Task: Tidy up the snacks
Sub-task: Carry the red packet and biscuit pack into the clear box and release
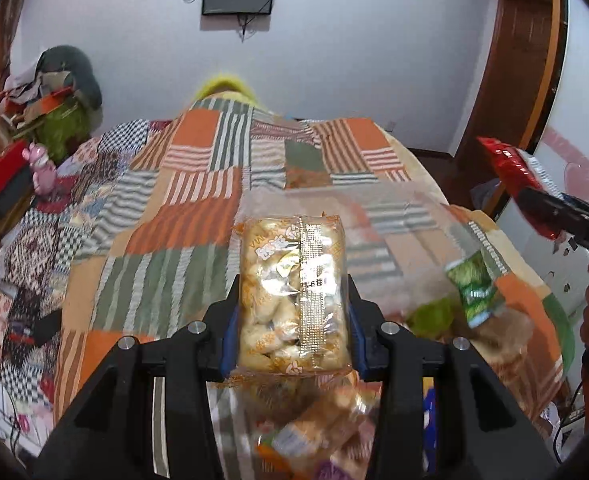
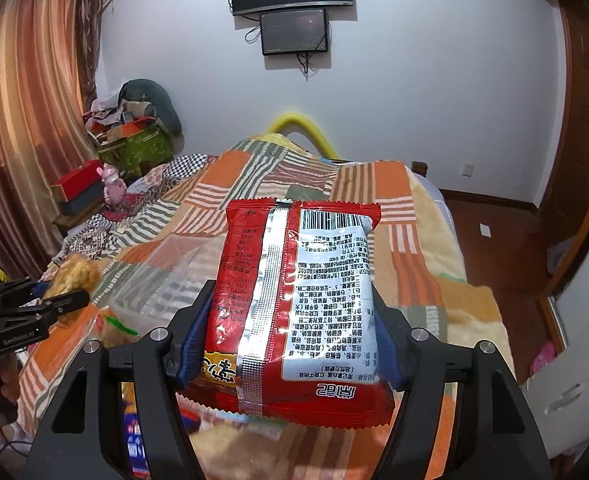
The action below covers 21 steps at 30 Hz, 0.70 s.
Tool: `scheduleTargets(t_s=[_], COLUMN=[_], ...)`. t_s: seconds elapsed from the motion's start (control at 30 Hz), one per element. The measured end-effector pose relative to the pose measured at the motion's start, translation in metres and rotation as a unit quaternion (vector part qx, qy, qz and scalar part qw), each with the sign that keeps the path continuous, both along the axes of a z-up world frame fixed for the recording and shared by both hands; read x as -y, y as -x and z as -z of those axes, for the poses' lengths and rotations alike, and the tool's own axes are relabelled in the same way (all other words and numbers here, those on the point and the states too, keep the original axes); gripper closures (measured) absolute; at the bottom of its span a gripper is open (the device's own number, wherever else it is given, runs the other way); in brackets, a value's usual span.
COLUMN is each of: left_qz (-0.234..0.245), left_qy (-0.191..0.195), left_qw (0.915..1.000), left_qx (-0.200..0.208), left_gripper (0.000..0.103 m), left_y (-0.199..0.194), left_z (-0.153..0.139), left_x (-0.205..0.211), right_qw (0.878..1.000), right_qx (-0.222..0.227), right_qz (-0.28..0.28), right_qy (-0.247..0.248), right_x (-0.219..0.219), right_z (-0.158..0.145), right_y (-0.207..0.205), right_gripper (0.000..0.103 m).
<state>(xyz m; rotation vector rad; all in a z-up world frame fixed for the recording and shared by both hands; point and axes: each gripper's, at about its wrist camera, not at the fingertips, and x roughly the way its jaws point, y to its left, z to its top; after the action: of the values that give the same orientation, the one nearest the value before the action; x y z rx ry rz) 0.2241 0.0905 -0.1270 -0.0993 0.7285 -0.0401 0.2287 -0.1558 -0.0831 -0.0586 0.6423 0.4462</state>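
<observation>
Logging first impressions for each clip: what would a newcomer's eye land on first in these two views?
First, the two lifted snacks: the left gripper is shut on a clear pack of pale puffed snacks, and the right gripper is shut on a red packet turned barcode side up. Behind both spreads the orange, green and white patchwork blanket on the bed, with a dark screen on the far wall.

Far half of the striped patchwork blanket lies bare, open to passage. Near edge is crowded with loose snack packets, including a green one. Cluttered cardboard boxes block the far left.
</observation>
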Motion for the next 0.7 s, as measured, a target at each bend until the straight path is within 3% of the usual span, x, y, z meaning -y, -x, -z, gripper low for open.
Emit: scheduleTargets(t_s=[0.43,0.7], left_qz=[0.015,0.035], left_qy=[0.007,-0.007], left_qw=[0.998,0.995], left_qx=[-0.061,-0.093], left_gripper=[0.06,0.06], left_y=[-0.089,-0.113], left_z=[0.033,0.056], left_x=[0.008,0.02], right_qw=[0.998,0.994], right_qx=[-0.046,-0.073], right_qz=[-0.008,-0.04], right_qy=[0.044,0.071], right_x=[-0.03,-0.041], right_z=[0.039,0.052], right_y=[-0.056,-0.067], right_gripper=[0.038,0.038])
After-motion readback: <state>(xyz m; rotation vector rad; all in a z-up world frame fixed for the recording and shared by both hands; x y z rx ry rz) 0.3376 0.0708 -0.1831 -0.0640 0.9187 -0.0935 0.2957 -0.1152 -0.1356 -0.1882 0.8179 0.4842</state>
